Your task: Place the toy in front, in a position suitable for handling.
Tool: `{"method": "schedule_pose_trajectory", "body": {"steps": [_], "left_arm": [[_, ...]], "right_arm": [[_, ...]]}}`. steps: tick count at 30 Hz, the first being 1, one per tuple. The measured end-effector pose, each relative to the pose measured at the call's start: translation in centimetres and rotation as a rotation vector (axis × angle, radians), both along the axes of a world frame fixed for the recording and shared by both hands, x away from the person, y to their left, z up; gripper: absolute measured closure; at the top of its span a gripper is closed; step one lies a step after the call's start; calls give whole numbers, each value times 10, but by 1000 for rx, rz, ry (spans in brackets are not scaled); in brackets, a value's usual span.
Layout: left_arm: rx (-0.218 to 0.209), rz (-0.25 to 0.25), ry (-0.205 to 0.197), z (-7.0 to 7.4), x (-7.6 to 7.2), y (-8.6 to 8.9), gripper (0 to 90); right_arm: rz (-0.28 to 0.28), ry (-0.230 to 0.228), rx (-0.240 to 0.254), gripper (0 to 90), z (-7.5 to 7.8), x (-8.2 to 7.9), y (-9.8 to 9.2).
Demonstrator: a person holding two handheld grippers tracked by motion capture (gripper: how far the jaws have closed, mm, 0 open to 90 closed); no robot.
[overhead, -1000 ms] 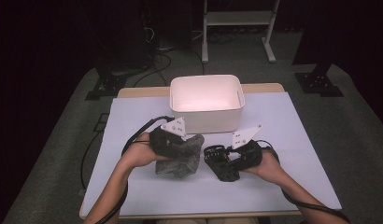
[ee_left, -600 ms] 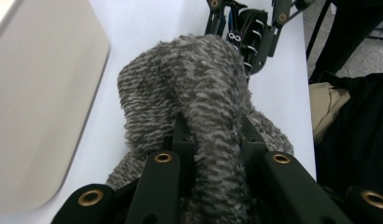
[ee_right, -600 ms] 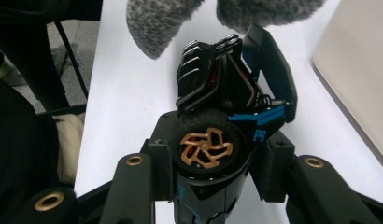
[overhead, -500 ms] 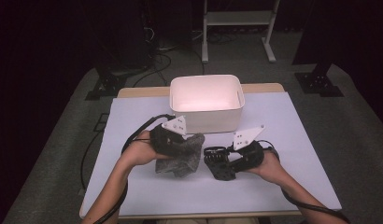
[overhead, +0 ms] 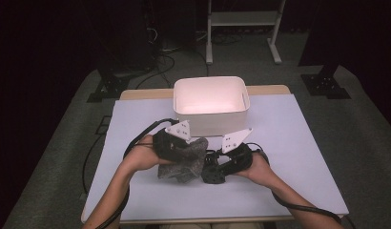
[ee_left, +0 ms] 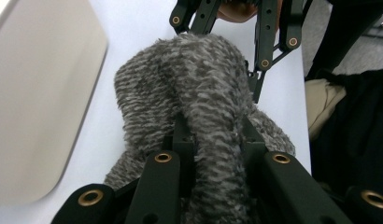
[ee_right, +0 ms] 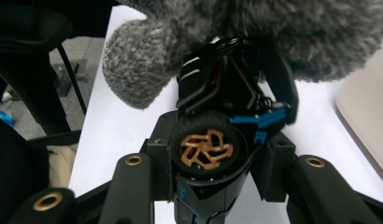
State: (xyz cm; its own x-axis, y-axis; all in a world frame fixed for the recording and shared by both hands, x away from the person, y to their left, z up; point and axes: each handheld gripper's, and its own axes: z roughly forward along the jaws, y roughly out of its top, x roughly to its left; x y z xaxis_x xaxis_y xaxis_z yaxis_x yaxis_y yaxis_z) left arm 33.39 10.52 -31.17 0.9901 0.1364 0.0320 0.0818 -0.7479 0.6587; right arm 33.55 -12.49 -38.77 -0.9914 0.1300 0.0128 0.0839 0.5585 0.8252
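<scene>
On the near middle of the white surface (overhead: 298,157), the left claw (overhead: 191,151) is clamped on a fuzzy grey cloth (overhead: 184,160), a fold of which runs up between its black jaws in the left gripper view (ee_left: 203,107). Just to the right of it, touching the cloth's edge, the right claw (overhead: 213,172) is closed around a black toy car (ee_right: 227,135) with a bronze-spoked wheel, pads pressing its sides. A white bin (overhead: 210,105) stands just beyond both on the far side.
</scene>
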Motion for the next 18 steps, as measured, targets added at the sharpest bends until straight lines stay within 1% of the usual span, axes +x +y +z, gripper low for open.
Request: {"method": "schedule_pose_trajectory", "body": {"steps": [5,8,10,13,16,17,18], "left_arm": [[7,-3,5,0,0,-3,748],[6,-8,6,2,-1,-2,748],[13,-14,3,4,-2,-4,749],[34,-36,-12,9,-4,-13,749],[37,-71,-24,15,-6,-24,748],[37,-83,-26,17,-6,-28,749],[45,-93,-27,19,-7,-33,748]], "right_arm": [[-13,-3,-7,557,1,-2,-6],[-13,-20,-3,561,1,-5,-8],[-11,-35,-6,562,1,-7,-7],[-11,-46,-17,562,2,-10,-3],[-12,-47,-18,562,2,-10,-1],[-9,-53,-19,562,2,-10,-1],[-9,-56,-19,562,2,-11,1]]}}
